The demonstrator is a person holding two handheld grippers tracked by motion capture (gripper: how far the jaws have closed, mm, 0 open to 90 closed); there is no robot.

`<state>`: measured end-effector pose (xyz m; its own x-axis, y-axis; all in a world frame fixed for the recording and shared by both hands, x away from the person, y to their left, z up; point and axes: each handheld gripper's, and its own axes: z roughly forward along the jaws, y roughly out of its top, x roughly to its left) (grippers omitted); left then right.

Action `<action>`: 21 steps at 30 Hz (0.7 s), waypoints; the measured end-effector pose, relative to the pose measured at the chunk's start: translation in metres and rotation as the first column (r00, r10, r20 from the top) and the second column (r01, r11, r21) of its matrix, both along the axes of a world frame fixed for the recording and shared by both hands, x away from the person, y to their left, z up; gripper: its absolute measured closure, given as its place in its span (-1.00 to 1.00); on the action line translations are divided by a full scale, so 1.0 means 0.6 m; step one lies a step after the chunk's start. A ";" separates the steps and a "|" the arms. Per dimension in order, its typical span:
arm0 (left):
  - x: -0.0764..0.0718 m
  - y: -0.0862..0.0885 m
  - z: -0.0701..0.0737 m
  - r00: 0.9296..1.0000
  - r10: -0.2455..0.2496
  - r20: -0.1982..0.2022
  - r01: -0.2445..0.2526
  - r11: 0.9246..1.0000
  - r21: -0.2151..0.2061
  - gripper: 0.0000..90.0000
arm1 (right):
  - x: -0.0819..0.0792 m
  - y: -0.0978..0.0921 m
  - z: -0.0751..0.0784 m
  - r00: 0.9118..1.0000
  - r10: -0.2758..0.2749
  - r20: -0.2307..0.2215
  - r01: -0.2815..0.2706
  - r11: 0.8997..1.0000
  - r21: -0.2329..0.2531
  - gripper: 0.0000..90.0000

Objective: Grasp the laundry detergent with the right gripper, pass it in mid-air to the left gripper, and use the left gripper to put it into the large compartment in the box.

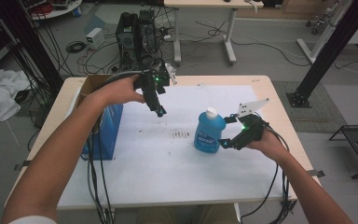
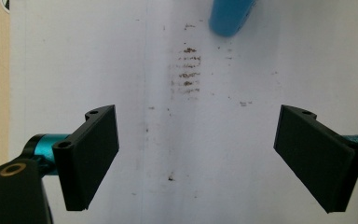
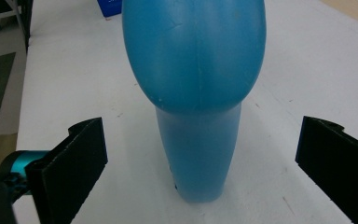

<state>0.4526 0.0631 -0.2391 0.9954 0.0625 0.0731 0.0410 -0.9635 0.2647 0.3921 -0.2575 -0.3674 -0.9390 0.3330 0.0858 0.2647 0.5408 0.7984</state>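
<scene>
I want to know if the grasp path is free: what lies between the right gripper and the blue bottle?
Nothing. The right gripper view shows only bare white sheet between the right gripper with open jaws and the blue bottle.

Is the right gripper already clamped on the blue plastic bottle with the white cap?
No: in the right gripper view the right gripper is wide open, the blue plastic bottle standing between its jaws, untouched.
</scene>
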 end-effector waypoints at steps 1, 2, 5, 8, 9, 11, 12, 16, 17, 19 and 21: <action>0.000 0.000 0.000 1.000 0.001 -0.001 -0.001 1.000 -0.001 -0.69 | 0.000 0.001 -0.001 1.000 -0.002 -0.005 0.002 1.000 0.003 -0.98; 0.000 0.000 0.000 1.000 0.002 -0.002 -0.002 1.000 -0.002 -0.69 | 0.001 0.003 -0.003 1.000 -0.002 0.000 0.002 1.000 0.002 -0.98; 0.000 0.000 0.000 1.000 0.001 0.000 -0.001 1.000 -0.001 -0.69 | 0.002 0.007 -0.005 1.000 0.008 0.010 -0.008 1.000 0.010 -0.98; -0.001 0.001 0.000 1.000 0.001 0.001 -0.001 1.000 -0.002 -0.69 | 0.002 0.012 -0.008 1.000 0.003 0.011 -0.003 1.000 0.023 -0.98; -0.001 0.001 -0.001 1.000 0.002 0.000 -0.002 1.000 -0.005 -0.69 | 0.002 0.014 -0.010 1.000 0.006 0.013 -0.006 1.000 0.025 -0.98; 0.000 0.001 -0.001 1.000 0.002 -0.001 -0.002 1.000 -0.002 -0.69 | 0.002 0.017 -0.012 1.000 0.010 0.010 -0.010 1.000 0.022 -0.98; 0.000 0.001 -0.001 1.000 0.002 -0.001 -0.002 1.000 -0.002 -0.69 | 0.003 0.019 -0.013 1.000 0.014 0.016 -0.015 0.999 0.028 -0.98; 0.000 0.001 0.000 1.000 0.000 0.007 0.000 1.000 0.000 -0.69 | -0.003 0.028 -0.018 0.999 0.000 -0.046 0.002 0.999 0.034 -0.98; 0.000 0.001 0.000 1.000 0.000 0.007 0.000 1.000 0.001 -0.69 | -0.001 0.029 -0.020 1.000 0.010 -0.026 -0.009 0.999 0.035 -0.98; -0.001 0.002 -0.001 1.000 0.004 0.005 -0.004 1.000 -0.001 -0.69 | 0.002 0.033 -0.023 1.000 0.011 -0.005 -0.011 0.999 0.051 -0.98; -0.001 0.002 -0.001 1.000 0.002 0.003 -0.002 1.000 0.005 -0.69 | 0.003 0.036 -0.024 1.000 0.012 -0.003 -0.012 0.998 0.055 -0.98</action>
